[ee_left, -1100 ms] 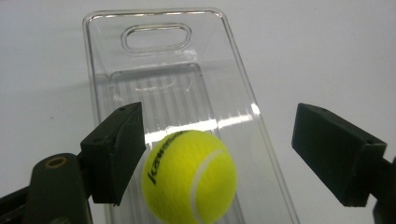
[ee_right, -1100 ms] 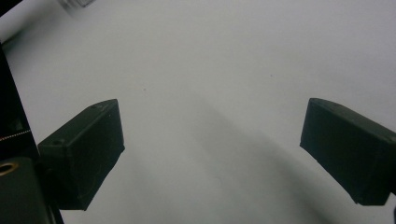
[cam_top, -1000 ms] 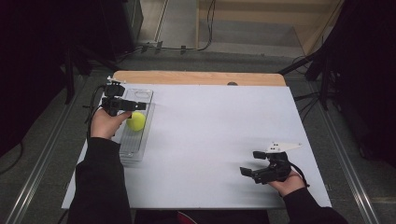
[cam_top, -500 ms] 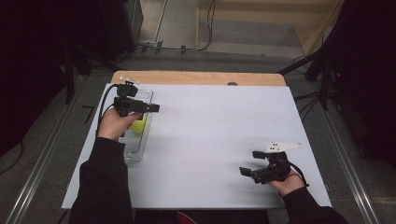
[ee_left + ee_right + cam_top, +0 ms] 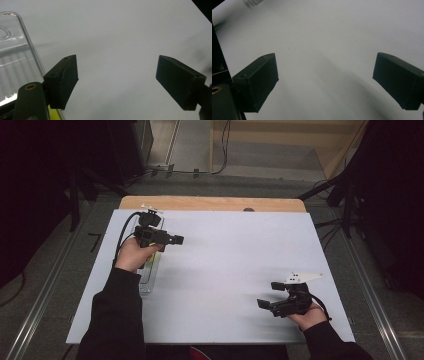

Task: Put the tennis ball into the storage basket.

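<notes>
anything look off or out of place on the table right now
Nothing stands out. The clear tray lies flat along the white table's left side, partly under the left hand. Both the left gripper and the right gripper are open and empty, with no spill or damage.

Grey floor (image 5: 45,270) around white table (image 5: 235,255), wooden strip (image 5: 210,203) behind, cables (image 5: 200,170) beyond, dark sides.

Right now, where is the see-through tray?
In the high view, the clear tray lies on the left side of the white table, partly under the person's left hand. The left gripper view shows it left of the open jaws.
</notes>
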{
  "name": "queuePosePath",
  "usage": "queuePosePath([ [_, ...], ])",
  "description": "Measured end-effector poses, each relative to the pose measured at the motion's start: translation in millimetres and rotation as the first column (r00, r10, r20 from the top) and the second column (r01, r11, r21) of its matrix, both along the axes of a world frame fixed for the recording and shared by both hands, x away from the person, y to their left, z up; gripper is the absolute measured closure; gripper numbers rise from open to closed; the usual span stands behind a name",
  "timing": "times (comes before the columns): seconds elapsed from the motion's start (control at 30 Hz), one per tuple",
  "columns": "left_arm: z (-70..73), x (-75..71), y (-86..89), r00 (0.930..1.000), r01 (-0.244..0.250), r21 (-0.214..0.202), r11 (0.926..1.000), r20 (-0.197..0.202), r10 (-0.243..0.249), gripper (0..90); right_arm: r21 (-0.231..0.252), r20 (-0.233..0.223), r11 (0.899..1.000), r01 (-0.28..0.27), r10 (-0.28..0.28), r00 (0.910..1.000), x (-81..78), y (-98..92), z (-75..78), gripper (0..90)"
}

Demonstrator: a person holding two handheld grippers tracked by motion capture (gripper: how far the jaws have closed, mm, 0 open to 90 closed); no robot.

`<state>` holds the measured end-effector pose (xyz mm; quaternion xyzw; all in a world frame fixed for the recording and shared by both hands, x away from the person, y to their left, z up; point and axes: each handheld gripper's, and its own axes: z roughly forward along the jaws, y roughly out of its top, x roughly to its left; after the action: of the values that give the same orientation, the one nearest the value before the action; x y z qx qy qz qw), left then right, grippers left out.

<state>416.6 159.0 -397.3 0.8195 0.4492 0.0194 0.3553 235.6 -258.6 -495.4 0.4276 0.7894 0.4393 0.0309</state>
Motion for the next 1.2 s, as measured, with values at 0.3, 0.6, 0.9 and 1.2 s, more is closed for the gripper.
queuePosePath([
  [0.3,0.7,-16.1,-9.3,0.9975,0.070,-0.039,0.9968,0.012,-0.070,18.6,0.001,0.002,1.000,0.003,-0.003,1.0000,-0.4,-0.9,-0.1,4.5],
  [0.6,-2.5,-37.4,-15.2,0.9921,0.122,-0.032,0.9920,0.032,-0.121,18.7,0.001,0.002,1.000,0.003,-0.003,1.0000,-0.6,-0.7,-0.1,4.6],
  [0.9,-10.3,-53.6,-17.3,0.9875,0.151,-0.039,0.9877,0.051,-0.149,18.7,0.000,0.001,1.000,0.004,-0.004,1.0000,-0.5,-1.0,-0.1,4.6],
  [1.2,-20.0,-66.0,-12.3,0.9850,0.166,-0.054,0.9847,0.056,-0.163,18.7,0.001,0.002,1.000,0.003,-0.003,1.0000,-0.6,-1.2,0.0,4.6],
])
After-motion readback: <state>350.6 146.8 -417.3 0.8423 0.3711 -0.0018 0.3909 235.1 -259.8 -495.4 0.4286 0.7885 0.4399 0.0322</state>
